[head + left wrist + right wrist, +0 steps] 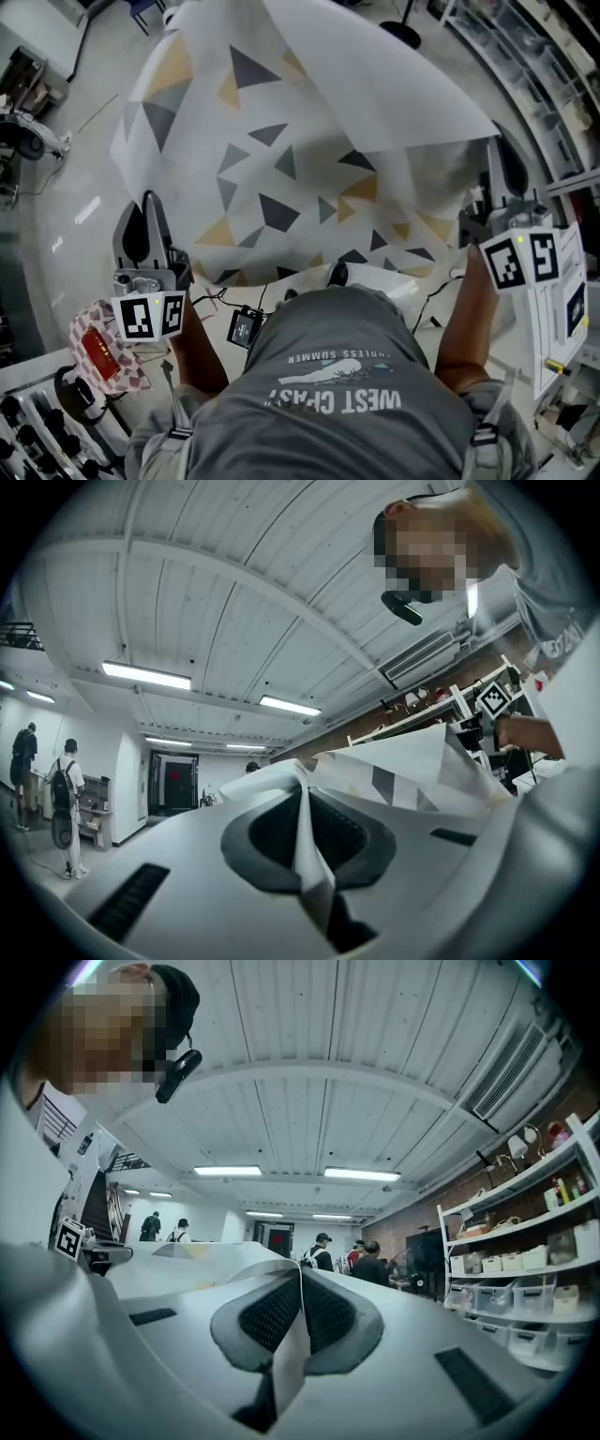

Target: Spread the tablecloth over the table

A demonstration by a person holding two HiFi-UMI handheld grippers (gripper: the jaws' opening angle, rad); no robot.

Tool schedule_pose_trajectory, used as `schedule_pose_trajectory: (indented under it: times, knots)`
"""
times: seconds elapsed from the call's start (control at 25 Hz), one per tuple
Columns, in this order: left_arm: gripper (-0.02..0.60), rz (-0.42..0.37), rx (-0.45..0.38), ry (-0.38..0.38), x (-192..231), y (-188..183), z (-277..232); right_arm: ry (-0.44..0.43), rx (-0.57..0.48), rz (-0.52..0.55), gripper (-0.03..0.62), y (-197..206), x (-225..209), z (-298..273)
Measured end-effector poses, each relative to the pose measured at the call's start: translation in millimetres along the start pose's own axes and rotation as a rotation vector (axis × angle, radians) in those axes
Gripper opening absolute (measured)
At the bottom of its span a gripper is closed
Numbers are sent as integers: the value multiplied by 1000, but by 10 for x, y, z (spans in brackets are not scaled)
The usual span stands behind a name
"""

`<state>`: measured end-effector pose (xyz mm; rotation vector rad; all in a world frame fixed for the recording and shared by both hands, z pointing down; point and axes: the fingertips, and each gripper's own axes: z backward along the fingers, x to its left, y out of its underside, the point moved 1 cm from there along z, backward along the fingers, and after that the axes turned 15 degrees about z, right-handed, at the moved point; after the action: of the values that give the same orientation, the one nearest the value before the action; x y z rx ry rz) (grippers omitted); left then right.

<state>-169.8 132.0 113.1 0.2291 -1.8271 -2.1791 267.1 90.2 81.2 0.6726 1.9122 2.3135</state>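
Observation:
The tablecloth, white with grey and yellow triangles, billows in the air in front of me, its far part folded back so the plain underside shows. My left gripper is shut on the cloth's near left edge, and my right gripper is shut on its near right edge. In the left gripper view a fold of cloth is pinched between the closed jaws of the left gripper. The right gripper view shows the same: a strip of cloth is clamped in the right gripper. Both grippers point slightly upward. The table is hidden under the cloth.
A red-patterned pouch and a rack of tools lie at my lower left. A small black device hangs at my chest. Shelving with bins lines the right wall. People stand in the background.

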Motion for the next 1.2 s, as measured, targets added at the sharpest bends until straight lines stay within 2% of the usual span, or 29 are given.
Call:
schedule_pose_trajectory:
  times: [0.2,0.52,0.96,1.2]
  knots:
    - [12,-11,-3,-35,4,57,124,-34,-9,-7,13,66,60,-29]
    - [12,-14,12,-50,48,98,100,-45,-2,-16,13,131,54,-125]
    - [12,2,29,27,254,243,-413,16,34,-10,12,206,26,-338]
    - [12,22,38,56,689,341,-754,42,55,-4,12,250,182,-749]
